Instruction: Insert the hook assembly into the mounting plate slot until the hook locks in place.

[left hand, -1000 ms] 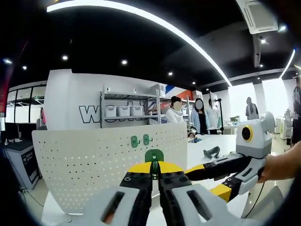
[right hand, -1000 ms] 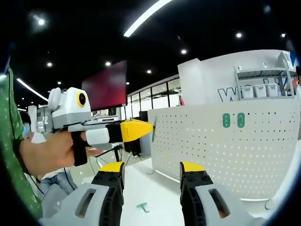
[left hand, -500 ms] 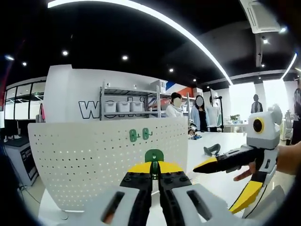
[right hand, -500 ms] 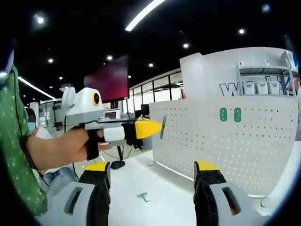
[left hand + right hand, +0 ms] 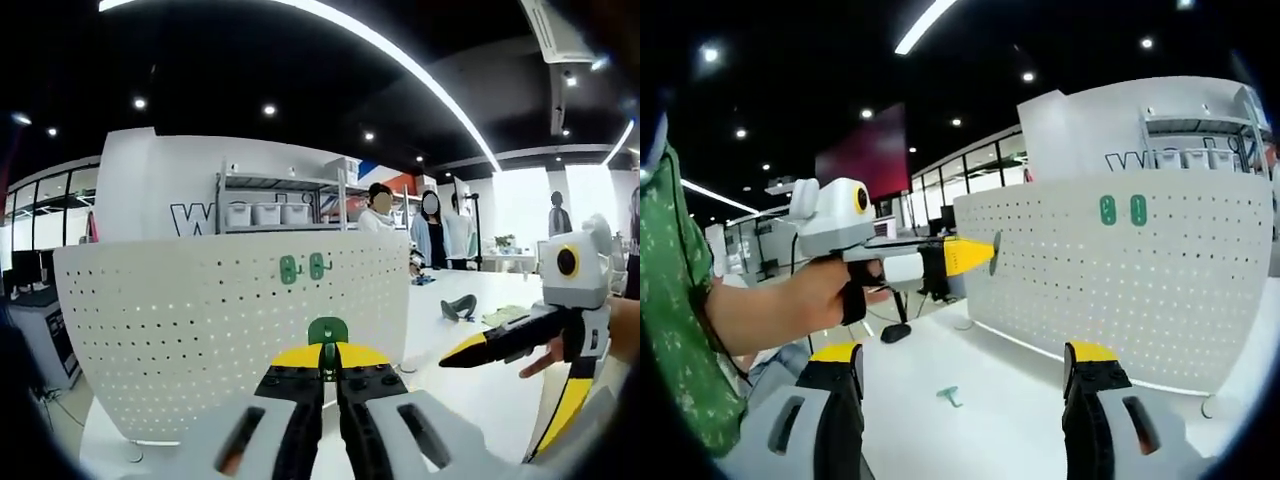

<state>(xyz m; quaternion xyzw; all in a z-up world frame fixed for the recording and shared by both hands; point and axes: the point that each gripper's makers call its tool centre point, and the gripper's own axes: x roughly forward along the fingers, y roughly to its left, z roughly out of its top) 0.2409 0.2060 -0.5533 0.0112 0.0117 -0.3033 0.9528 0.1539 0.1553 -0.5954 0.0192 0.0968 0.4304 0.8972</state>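
Showroom table [image 5: 970, 420] | left gripper [image 5: 328, 358] pinching green hook [image 5: 327, 331], aiming it at pegboard [image 5: 200, 330] | right gripper [image 5: 965, 365] waiting wide, empty, for support.

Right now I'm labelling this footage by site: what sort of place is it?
Probably an open-plan lab or demo workshop: a white pegboard stands on a white table, metal shelving with bins behind, people standing at the back.

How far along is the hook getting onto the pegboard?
Done: two green hooks already sit on the white pegboard. In hand: the left gripper is shut on a green hook, held just short of the board. Left: seating it until it locks. The right gripper is open, and another green piece lies on the table.
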